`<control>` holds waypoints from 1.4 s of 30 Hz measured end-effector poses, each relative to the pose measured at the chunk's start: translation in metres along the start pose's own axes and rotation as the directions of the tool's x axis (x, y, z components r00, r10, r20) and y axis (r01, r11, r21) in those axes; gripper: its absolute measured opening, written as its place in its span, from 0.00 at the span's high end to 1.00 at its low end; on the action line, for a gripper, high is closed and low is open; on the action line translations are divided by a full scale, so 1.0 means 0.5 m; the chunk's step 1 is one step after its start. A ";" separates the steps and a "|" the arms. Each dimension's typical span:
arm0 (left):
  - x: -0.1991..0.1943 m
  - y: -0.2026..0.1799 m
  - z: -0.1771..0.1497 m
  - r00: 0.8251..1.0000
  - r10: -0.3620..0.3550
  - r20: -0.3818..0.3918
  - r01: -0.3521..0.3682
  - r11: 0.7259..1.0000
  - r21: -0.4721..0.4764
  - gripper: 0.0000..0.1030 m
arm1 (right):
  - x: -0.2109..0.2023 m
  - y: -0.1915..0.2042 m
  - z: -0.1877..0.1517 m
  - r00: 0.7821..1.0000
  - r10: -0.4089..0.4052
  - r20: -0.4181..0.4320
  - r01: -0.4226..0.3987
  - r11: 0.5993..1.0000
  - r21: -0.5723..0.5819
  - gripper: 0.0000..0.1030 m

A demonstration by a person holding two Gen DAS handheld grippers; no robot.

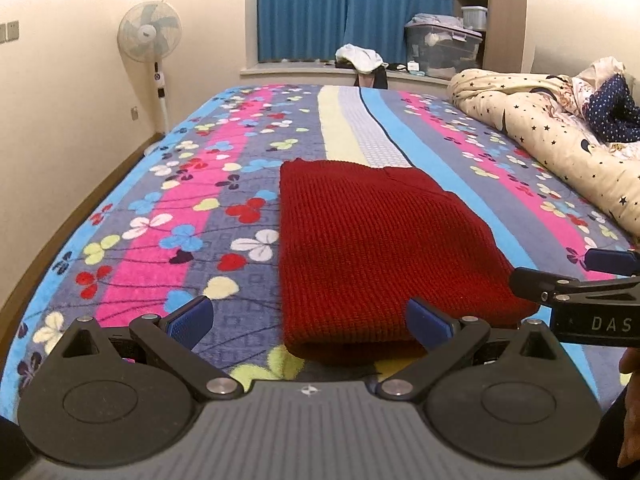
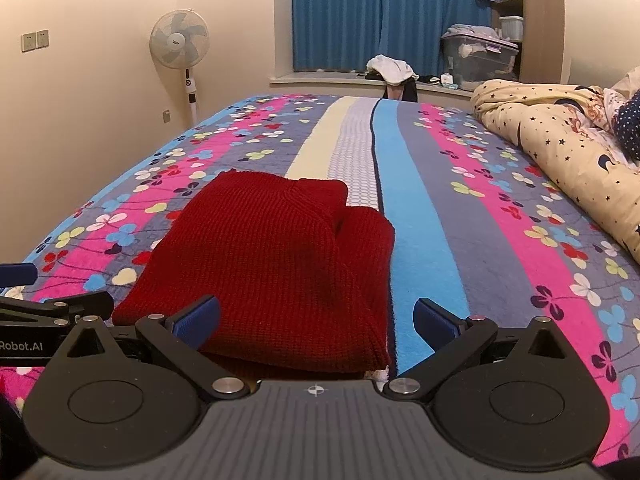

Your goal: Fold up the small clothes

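Note:
A dark red knitted garment [image 1: 372,248] lies folded into a long block on the flowered bedspread [image 1: 168,216]. My left gripper [image 1: 310,322] hovers open at the garment's near end, its right pad over the knit and its left pad over the bedspread. In the right wrist view the same red garment [image 2: 276,264] shows a folded-over sleeve on its right side. My right gripper [image 2: 316,320] is open too, straddling the garment's near right corner. Nothing is held by either. The other gripper's black arm shows at each view's edge.
A rolled cream quilt with stars [image 1: 540,132] lies along the bed's right side. A standing fan [image 1: 150,36] stands by the left wall. Past the bed's far end are blue curtains [image 1: 332,4], a sill with clothes [image 1: 360,58] and a storage box [image 1: 444,48].

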State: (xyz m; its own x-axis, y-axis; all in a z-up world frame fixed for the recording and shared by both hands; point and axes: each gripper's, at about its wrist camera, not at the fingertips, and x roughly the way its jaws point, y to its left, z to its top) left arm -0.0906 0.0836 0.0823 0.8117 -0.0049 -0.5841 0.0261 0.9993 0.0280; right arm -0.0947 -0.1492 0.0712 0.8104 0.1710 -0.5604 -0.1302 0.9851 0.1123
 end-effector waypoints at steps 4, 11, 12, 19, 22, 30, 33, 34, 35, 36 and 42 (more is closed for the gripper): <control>-0.003 0.000 0.000 1.000 -0.004 0.007 0.004 1.000 0.003 0.00 | 0.000 0.000 0.000 1.000 0.001 -0.001 -0.001 1.000 0.001 0.01; 0.002 -0.004 0.000 1.000 -0.019 -0.010 0.019 1.000 0.000 0.00 | -0.001 0.005 0.000 1.000 0.010 0.000 -0.010 1.000 -0.014 0.01; 0.003 -0.004 -0.001 1.000 -0.017 -0.009 0.017 1.000 -0.006 0.00 | 0.000 0.006 -0.001 1.000 0.010 -0.001 -0.010 1.000 -0.017 0.01; 0.016 -0.014 -0.002 0.999 -0.014 -0.031 0.013 1.000 -0.024 0.01 | 0.001 0.007 0.000 1.000 0.006 0.000 -0.006 1.000 -0.019 0.01; 0.015 -0.014 -0.003 1.000 -0.017 -0.026 0.017 0.999 -0.028 0.01 | 0.003 0.004 0.000 1.000 0.011 -0.004 -0.011 1.000 -0.017 0.01; 0.013 -0.021 -0.008 1.000 -0.018 -0.021 0.018 1.000 -0.010 0.01 | 0.003 0.001 -0.001 1.000 0.010 -0.003 -0.010 1.000 -0.015 0.01; 0.017 -0.020 -0.008 0.999 -0.020 -0.029 0.020 1.000 -0.004 0.01 | 0.003 0.001 -0.001 1.000 0.009 -0.002 -0.009 1.000 -0.017 0.01; 0.017 -0.021 -0.008 0.999 -0.021 -0.033 0.021 1.000 -0.002 0.01 | 0.003 0.001 -0.001 1.000 0.010 -0.002 -0.010 1.000 -0.016 0.01; 0.018 -0.021 -0.009 0.999 -0.021 -0.036 0.021 1.000 0.001 0.01 | 0.003 0.002 -0.001 1.000 0.009 -0.002 -0.009 1.000 -0.015 0.01; 0.019 -0.022 -0.010 0.999 -0.021 -0.038 0.021 1.000 0.004 0.01 | 0.003 0.002 -0.001 1.000 0.008 -0.002 -0.009 1.000 -0.014 0.01; 0.019 -0.022 -0.012 0.999 -0.020 -0.040 0.020 1.000 0.002 0.01 | 0.002 -0.002 -0.001 1.000 0.011 -0.002 -0.011 1.000 -0.012 0.01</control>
State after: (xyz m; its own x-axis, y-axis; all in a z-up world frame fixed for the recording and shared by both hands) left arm -0.0866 0.0728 0.0717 0.7869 -0.0235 -0.6166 0.0435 0.9989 0.0174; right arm -0.0940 -0.1498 0.0699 0.8074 0.1822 -0.5611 -0.1463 0.9832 0.1088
